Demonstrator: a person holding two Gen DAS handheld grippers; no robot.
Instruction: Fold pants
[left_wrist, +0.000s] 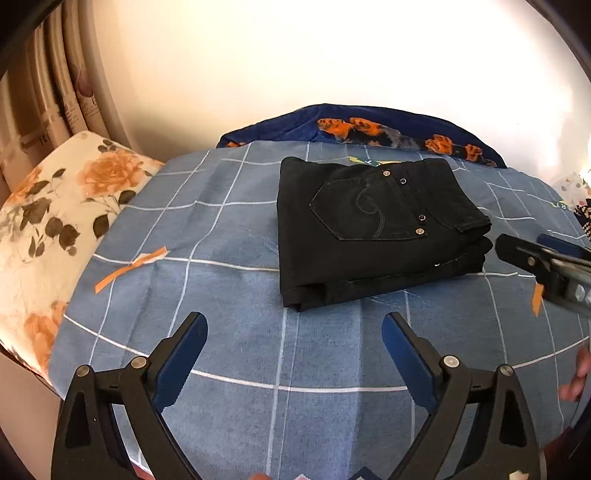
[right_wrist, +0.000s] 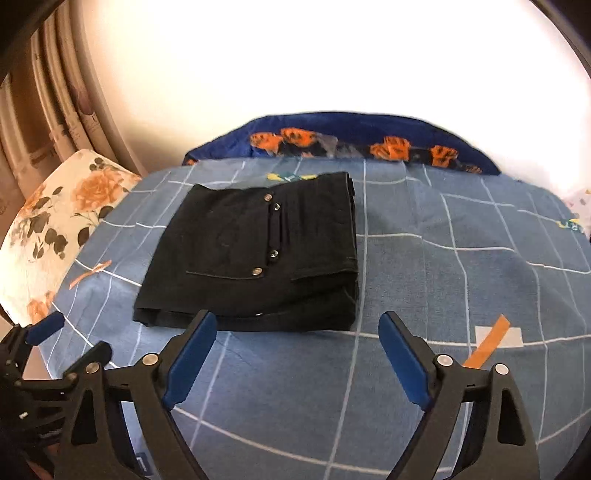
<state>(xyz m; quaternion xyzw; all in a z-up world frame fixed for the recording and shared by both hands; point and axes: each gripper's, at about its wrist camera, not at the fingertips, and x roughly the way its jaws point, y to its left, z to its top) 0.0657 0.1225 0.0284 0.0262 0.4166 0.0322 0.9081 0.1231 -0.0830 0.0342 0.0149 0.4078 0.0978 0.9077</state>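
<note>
The black pants (left_wrist: 373, 229) lie folded into a compact stack on the blue checked bedsheet (left_wrist: 229, 229), back pocket and rivets facing up. They also show in the right wrist view (right_wrist: 255, 258). My left gripper (left_wrist: 295, 325) is open and empty, just short of the stack's near edge. My right gripper (right_wrist: 297, 325) is open and empty, with its left fingertip at the stack's near edge. The right gripper shows from the side in the left wrist view (left_wrist: 517, 251), beside the stack's right end. The left gripper shows at the lower left of the right wrist view (right_wrist: 44, 332).
A floral pillow (left_wrist: 55, 229) lies at the bed's left edge. A dark blue blanket with orange patches (left_wrist: 369, 129) lies behind the pants. Orange tape strips (left_wrist: 129, 267) are stuck on the sheet; another strip (right_wrist: 487, 345) shows at the right. Curtains (left_wrist: 44, 92) hang at the far left.
</note>
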